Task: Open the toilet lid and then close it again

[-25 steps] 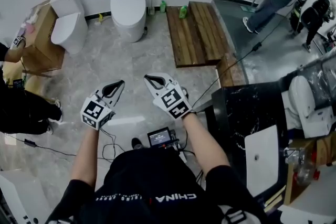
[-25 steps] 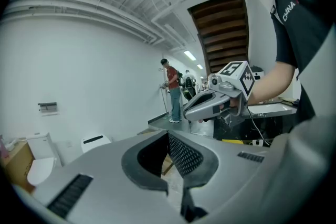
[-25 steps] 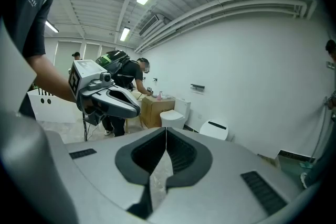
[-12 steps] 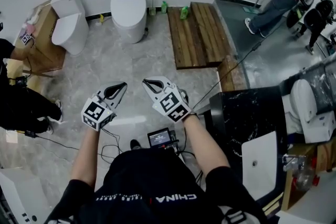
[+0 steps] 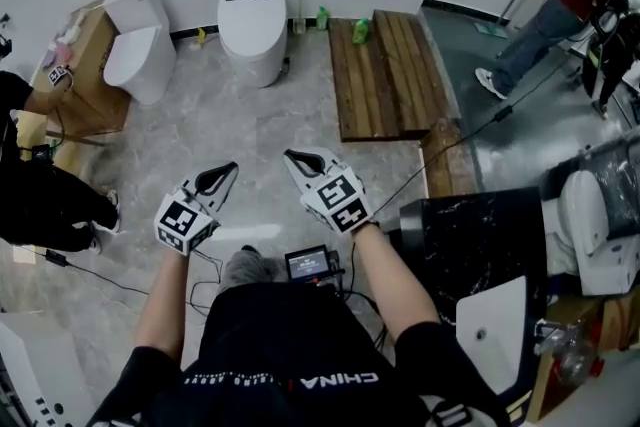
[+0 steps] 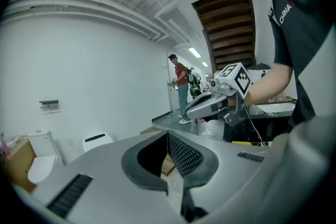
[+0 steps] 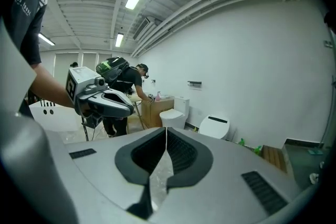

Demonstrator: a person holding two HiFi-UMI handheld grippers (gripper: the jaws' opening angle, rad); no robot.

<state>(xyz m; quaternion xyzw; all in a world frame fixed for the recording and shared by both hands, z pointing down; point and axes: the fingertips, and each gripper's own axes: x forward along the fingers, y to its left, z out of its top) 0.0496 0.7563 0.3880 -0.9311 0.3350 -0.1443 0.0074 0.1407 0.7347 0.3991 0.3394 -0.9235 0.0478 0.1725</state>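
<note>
Both shut, empty: left gripper (image 5: 231,168) & right gripper (image 5: 289,155) held out front. Toilet (image 5: 254,53) well apart, lid (image 5: 250,12) down. Prob. approach, no grip needed yet.

1. Two white ceramic toilets (image 5: 250,20) stood at the grey marble floor's (image 5: 230,125) far edge.
2. Two green plastic bottles (image 5: 361,30) stood along that same edge.
3. Two grippers were held: left gripper (image 5: 231,169), right gripper (image 5: 289,155).
4. Two bystanders appeared: standing person (image 5: 545,10), person in black (image 5: 45,200).
</note>
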